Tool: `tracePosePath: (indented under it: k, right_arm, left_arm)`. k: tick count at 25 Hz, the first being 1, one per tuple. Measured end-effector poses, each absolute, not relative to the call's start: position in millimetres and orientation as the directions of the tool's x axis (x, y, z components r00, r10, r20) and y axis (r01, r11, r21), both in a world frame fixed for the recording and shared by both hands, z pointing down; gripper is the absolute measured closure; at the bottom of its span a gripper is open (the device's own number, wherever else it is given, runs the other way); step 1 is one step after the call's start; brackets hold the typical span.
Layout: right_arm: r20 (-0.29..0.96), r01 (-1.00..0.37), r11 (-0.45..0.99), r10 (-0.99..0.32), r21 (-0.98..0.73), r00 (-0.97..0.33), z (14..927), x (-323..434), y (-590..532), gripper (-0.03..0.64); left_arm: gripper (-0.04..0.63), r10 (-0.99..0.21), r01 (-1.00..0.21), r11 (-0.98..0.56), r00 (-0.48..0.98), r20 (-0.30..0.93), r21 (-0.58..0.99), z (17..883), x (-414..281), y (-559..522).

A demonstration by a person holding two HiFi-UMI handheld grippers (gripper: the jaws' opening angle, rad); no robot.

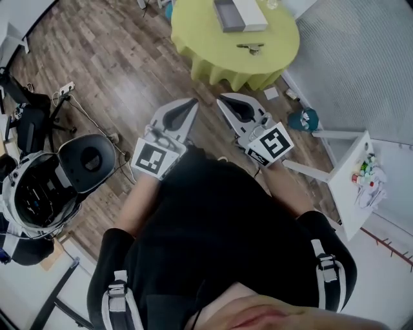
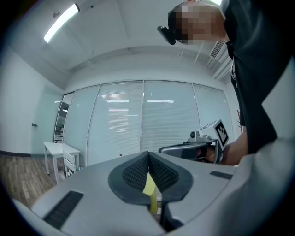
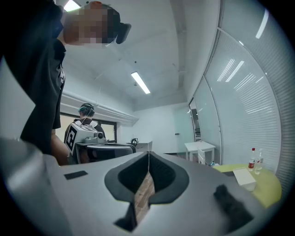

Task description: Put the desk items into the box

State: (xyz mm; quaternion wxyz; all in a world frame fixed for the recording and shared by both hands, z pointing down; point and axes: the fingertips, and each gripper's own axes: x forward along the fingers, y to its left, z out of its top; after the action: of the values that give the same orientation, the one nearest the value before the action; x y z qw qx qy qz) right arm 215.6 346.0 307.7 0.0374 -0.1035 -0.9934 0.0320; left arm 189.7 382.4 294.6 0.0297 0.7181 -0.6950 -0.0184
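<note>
A: How are the jaws found?

B: The left gripper [image 1: 192, 103] is seen with its jaws pressed together and nothing gripped. The right gripper [image 1: 222, 100] is likewise closed and empty. The two are held side by side, apart.

A: Where are the task's things placed?

B: Well ahead of both jaws, an open box [image 1: 224, 14] is seen on the round, green-covered bench [image 1: 206, 45]. A small desk item [image 1: 250, 47] is laid on the bench, nearer the jaws than the box.

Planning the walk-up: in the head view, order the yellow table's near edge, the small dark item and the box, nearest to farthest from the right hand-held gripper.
1. yellow table's near edge, just ahead of the right hand-held gripper
2. small dark item, mid-table
3. box, far side
</note>
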Motion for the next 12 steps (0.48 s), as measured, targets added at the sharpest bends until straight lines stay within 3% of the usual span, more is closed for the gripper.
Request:
tracePosePath:
  k: [12]
  right_arm:
    - [0.087,0.162,0.984,0.169,-0.077,-0.982,312,132,353,0.6]
  left_arm:
    - [0.583,-0.998,-0.993,-0.068,0.069,0.012,0.095,302,107,389]
